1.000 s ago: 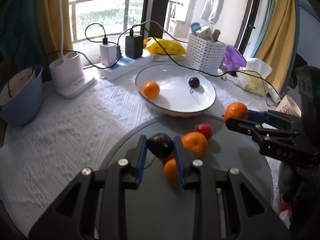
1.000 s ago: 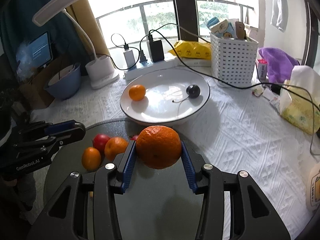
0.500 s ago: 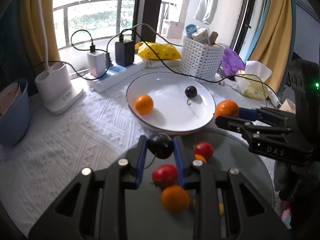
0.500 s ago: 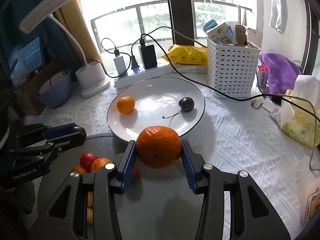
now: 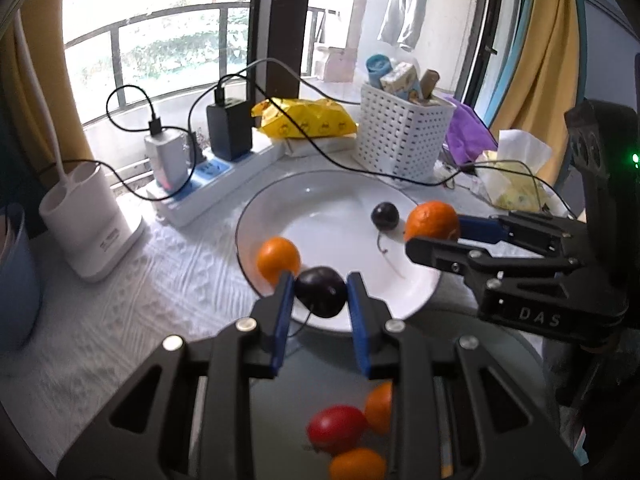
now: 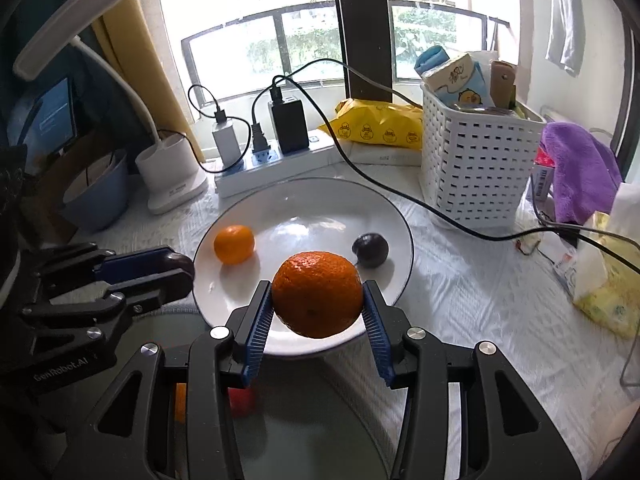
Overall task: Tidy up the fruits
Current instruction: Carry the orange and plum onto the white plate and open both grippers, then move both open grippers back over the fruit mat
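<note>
Desk (image 6: 460,312) has a white textured cloth over it, with a dark round glass panel (image 5: 320,380) at the near edge. White plate (image 5: 332,208) sits mid-desk, just past the panel. White slotted basket (image 6: 472,168) stands behind the plate on the right, power strip (image 6: 276,164) with chargers behind it on the left, yellow snack bag (image 6: 380,124) between them. A black cable runs over the plate's far rim.

Left hand-held gripper (image 5: 320,292) is clamped on a dark plum (image 5: 321,291), held above the plate's near rim. Right hand-held gripper (image 6: 318,300) is clamped on a big orange (image 6: 317,294), also over the near part of the plate, to the right of the left one.

On the plate: small orange (image 6: 234,244) on the left side, second dark plum with stem (image 6: 371,250) on the right side, well apart from each other.

On the glass panel, near edge: red fruit (image 5: 337,428) touching two more small oranges, one just to its right (image 5: 379,408) and one in front of it (image 5: 357,465).
</note>
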The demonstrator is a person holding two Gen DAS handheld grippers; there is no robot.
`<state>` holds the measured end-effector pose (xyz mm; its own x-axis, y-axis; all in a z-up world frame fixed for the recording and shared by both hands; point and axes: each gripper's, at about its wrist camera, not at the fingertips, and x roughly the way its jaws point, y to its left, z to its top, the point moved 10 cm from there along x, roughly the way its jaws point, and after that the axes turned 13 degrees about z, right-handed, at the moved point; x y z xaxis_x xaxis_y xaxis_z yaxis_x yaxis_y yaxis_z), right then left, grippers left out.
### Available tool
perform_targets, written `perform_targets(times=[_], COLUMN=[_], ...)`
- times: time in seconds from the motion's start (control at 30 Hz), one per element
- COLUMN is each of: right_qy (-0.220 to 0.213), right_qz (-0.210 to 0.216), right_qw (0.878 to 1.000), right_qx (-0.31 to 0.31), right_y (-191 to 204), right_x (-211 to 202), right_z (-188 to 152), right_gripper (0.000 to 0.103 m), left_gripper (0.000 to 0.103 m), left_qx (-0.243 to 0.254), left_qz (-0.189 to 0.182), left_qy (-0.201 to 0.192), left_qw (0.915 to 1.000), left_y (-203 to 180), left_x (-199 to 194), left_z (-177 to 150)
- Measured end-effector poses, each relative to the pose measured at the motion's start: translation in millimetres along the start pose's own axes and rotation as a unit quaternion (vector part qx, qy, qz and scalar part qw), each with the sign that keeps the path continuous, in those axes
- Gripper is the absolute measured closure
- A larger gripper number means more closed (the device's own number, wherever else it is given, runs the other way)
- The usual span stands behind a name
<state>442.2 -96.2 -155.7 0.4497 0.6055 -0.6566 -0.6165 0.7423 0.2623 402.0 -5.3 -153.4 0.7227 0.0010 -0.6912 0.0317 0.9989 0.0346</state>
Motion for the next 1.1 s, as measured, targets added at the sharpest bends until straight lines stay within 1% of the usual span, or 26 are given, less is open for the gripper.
perform_targets(times=[0.13,0.4,0.67,0.87,0.97,1.03,1.1], right_qy=[-0.006,-0.009,-0.005,-0.009,-0.018,-0.024,-0.028], right_qz=[-0.005,-0.011,-0.015,-0.023,-0.023,-0.026,-0.025], right_qw=[1.000,1.000,1.000,1.000,0.999,0.999,0.999], right_qx=[0.010,0.005,0.014,0.018,0.016,0.015,0.016], right_y=[-9,-15,-23,-28,-28,-27,-26], right_x=[10,27,42,42,37,32,28], right_z=[10,28,34,37,41,44,46], right_gripper=[0.056,0.056,0.056,0.055,0.053,0.048,0.048], left_gripper=[0.075,0.075,0.075,0.074,0.074,0.070,0.068], left_qx=[-0.005,-0.007,-0.010,-0.016,-0.015,-0.018,-0.020], left_qz=[0.000,-0.001,-0.004,-0.012,-0.009,-0.006,-0.008], left_qy=[-0.003,-0.003,0.005,0.014,0.018,0.015,0.012], left_qw=[1.0000,1.0000,0.9999,0.9997,0.9997,0.9997,0.9997], left_y=[5,16,16,16,16,18,18], left_x=[12,35,57,61,62,59,55], left_z=[9,27,35,34,33,35,36])
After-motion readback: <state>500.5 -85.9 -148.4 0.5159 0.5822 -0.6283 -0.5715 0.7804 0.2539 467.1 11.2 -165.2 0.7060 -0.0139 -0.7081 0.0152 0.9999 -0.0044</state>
